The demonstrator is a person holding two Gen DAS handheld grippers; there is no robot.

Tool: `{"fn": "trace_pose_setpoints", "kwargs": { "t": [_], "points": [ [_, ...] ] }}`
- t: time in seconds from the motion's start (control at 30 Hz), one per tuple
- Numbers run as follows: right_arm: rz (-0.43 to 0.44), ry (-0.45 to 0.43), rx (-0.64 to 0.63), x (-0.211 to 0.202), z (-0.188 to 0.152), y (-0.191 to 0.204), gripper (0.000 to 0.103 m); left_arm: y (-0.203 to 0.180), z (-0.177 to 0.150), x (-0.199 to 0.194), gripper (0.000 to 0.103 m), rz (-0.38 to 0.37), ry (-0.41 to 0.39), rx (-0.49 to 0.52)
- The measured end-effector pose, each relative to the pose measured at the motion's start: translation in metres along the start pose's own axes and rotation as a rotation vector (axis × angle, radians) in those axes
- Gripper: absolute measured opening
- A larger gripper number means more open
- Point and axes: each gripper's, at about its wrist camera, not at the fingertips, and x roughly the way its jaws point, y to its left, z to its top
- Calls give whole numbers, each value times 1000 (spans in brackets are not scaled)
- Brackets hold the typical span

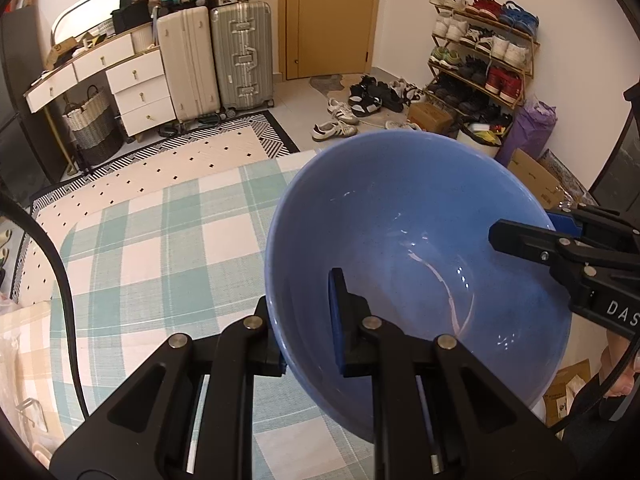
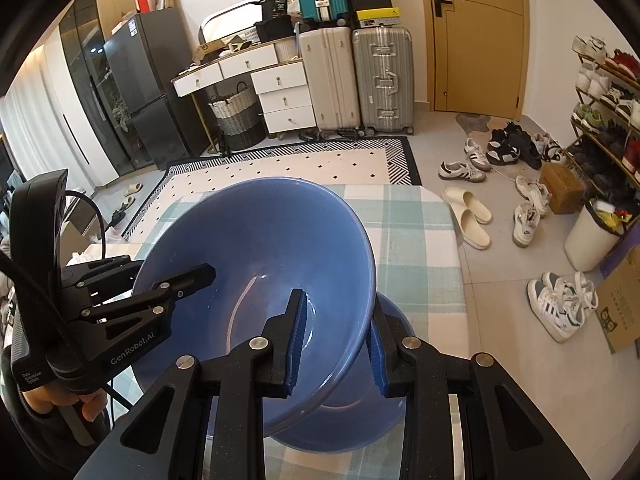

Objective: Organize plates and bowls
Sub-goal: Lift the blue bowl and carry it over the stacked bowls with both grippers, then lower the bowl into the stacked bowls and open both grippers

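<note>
Blue bowl (image 1: pixel 404 240) hangs tilted above the table, gripped at 2 opposite rim points. Your left gripper (image 1: pixel 308 320) is clamped narrow on the near-left rim, 1 pad inside, 1 outside. Your right gripper (image 2: pixel 336 344) pinches the opposite rim the same way, blue pads (image 2: pixel 298 340) pressed to the wall. Beneath it, in the right wrist view, a second blue bowl (image 2: pixel 394 320) sits on the table.

Surface: table under a green-and-white checked cloth (image 1: pixel 160 248). Beyond it, a cream rug with black diamond dots (image 2: pixel 304 168) on pale floor tile.

Room: 2 upright suitcases (image 2: pixel 356 80), white drawer unit (image 2: pixel 284 92), woven basket (image 2: pixel 236 116), yellow door (image 2: pixel 476 32), dark fridge (image 2: pixel 148 92), shoe rack (image 1: pixel 480 48), loose sneakers (image 2: pixel 556 304).

Writing: "GenRobot.AI" on your left gripper body (image 2: pixel 132 350); "DAS" partly visible on the right gripper body (image 1: pixel 620 308).
</note>
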Motion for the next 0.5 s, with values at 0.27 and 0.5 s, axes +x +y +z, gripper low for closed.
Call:
{"fn": "trace_pose_setpoints", "kwargs": {
  "t": [0.27, 0.5],
  "points": [
    [-17, 17, 33, 2, -15, -18, 29, -17, -4, 28, 12, -21, 35, 26],
    [-25, 34, 51, 10, -24, -30, 29, -19, -8, 48, 12, -27, 59, 42]
  ]
}}
